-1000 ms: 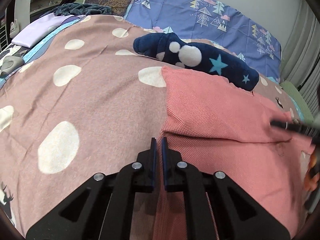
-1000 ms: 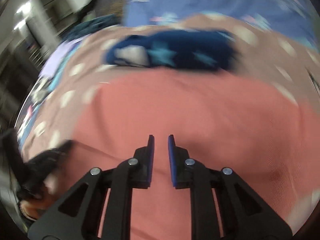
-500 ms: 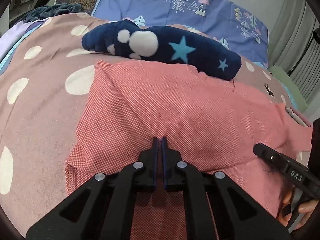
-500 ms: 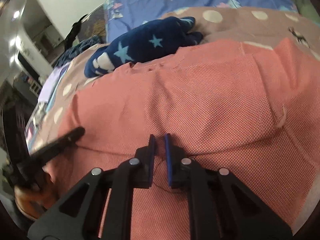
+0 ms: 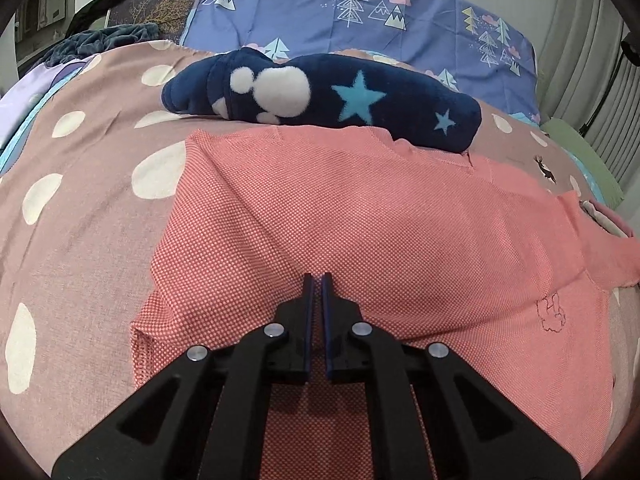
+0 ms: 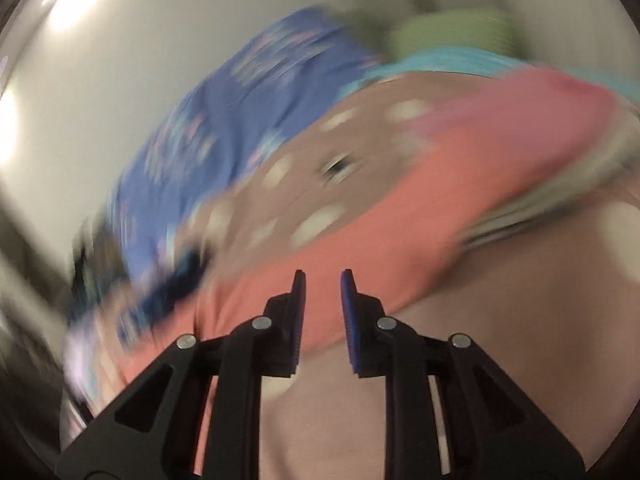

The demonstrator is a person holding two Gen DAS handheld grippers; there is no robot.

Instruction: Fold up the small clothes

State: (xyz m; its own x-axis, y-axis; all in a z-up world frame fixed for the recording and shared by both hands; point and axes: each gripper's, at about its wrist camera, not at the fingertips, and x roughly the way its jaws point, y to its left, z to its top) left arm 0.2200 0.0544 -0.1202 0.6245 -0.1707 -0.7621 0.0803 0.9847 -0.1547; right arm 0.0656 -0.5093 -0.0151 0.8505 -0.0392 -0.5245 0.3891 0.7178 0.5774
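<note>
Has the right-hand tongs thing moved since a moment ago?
Yes. The right tongs have swung right, off the middle of the pink shirt toward its edge by the spotted blanket, and opened wider.

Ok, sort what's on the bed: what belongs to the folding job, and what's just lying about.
Job:
pink shirt
left tool, nearly shut over the shirt
right tool, open, view blurred

Lying about:
navy star plush garment
blue tree-print pillow
spotted bedspread
</note>
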